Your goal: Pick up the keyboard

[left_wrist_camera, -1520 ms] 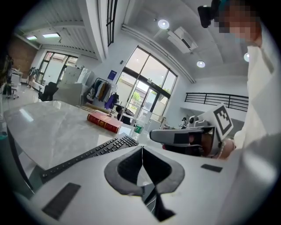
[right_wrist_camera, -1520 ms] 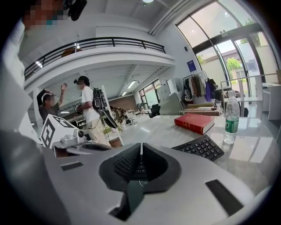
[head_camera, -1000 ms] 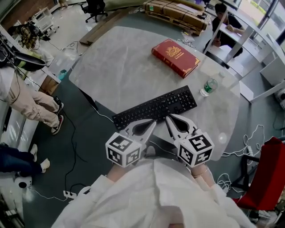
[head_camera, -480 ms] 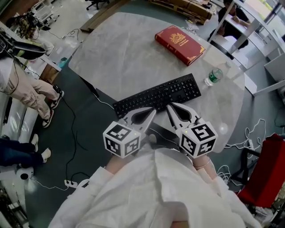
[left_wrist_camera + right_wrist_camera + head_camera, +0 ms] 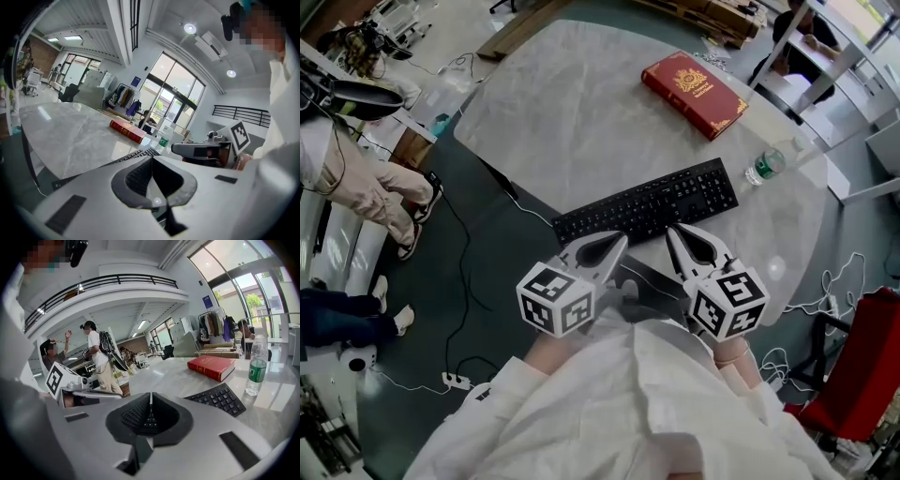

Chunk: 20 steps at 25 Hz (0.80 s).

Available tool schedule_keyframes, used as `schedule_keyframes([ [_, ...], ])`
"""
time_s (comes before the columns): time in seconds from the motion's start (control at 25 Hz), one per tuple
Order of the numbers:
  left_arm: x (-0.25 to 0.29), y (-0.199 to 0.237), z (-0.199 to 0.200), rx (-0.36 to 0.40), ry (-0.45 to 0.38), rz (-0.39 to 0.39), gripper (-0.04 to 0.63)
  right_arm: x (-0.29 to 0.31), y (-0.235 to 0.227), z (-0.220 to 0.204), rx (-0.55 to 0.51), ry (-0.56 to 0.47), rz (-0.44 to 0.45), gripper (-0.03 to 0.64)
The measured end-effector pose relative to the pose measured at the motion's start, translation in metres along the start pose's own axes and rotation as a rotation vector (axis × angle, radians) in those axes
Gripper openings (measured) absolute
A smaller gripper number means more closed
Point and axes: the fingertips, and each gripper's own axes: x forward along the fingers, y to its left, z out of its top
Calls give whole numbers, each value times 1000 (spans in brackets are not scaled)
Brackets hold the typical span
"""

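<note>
the head view looks steeply down from above the near edge of the desk (image 5: pixel 581 112) onto the left tongs (image 5: pixel 619 240) and right tongs (image 5: pixel 675 231). each tongs view rides low and close behind its own jaws, facing far across the desk. all three share the keyboard (image 5: pixel 647 206), book (image 5: pixel 694 82) and bottle (image 5: pixel 766 167).

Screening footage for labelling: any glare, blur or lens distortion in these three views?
Head view: sharp, evenly lit, edges bowed. Left gripper view: heavy fisheye, black corners, ceiling lamps flare, light glints on the table. Right gripper view: same fisheye, bright windows upper right, keyboard and bottle crisp.
</note>
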Motion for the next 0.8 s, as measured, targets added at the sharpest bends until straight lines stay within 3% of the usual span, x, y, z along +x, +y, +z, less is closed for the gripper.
schedule_keyframes([
  [0.24,-19,32,-9,-93,-7,55,14,9,3,-14,31,44,1,37],
  [0.56,-26,50,-23,-139,22,70,14,26,7,-26,49,91,11,37],
  [0.8,-37,70,-38,-216,26,91,15,33,9,-36,70,115,0,37],
])
